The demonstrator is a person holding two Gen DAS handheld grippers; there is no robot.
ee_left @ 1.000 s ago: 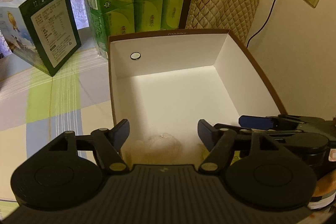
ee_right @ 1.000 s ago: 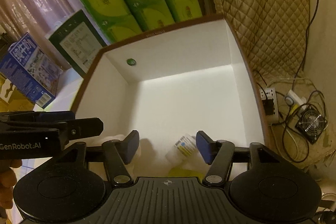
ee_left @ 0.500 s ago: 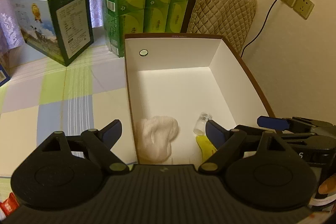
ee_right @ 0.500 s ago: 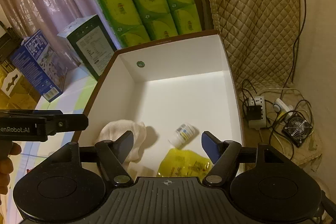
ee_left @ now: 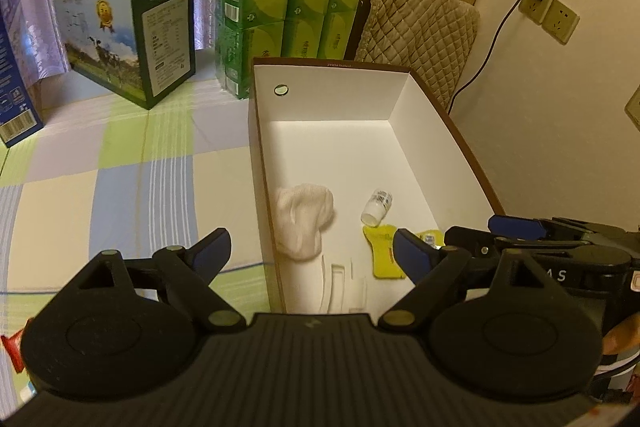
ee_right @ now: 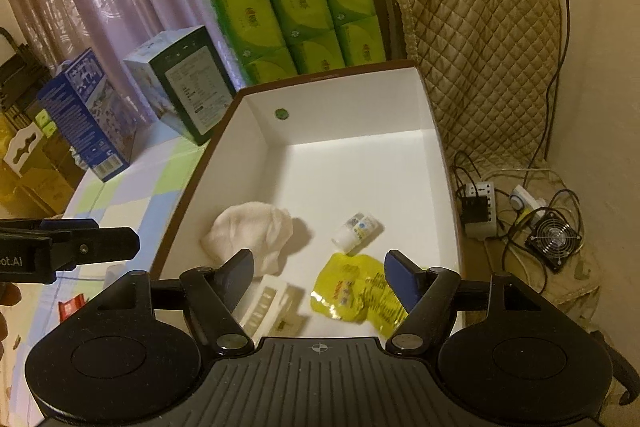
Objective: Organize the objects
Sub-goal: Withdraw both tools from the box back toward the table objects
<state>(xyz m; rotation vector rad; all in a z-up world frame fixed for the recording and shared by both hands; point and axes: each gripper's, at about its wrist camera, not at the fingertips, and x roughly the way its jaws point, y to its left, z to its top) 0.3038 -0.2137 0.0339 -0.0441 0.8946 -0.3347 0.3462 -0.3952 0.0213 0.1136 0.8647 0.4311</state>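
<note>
Both tongs stand wide open and I hold nothing in them. My left tongs hang above the near left wall of the white box, so one finger is over the checked table and the other over the box's inside. My right tongs hang over the near end of the same box, and the left tongs show at 9 o'clock in the right wrist view.

Inside the box, all near its front end, lie four things. A crumpled white cloth is at the left, close to the wall. A small white bottle lies on its side at 3 o'clock from the cloth, apart from it. A yellow pouch lies just below the bottle. A white blister tray is at 9 o'clock from the pouch, partly behind my right tongs.

Behind the box, at 12 o'clock, stand green tissue packs, and a blue-green carton stands at 10 o'clock on the table.
</note>
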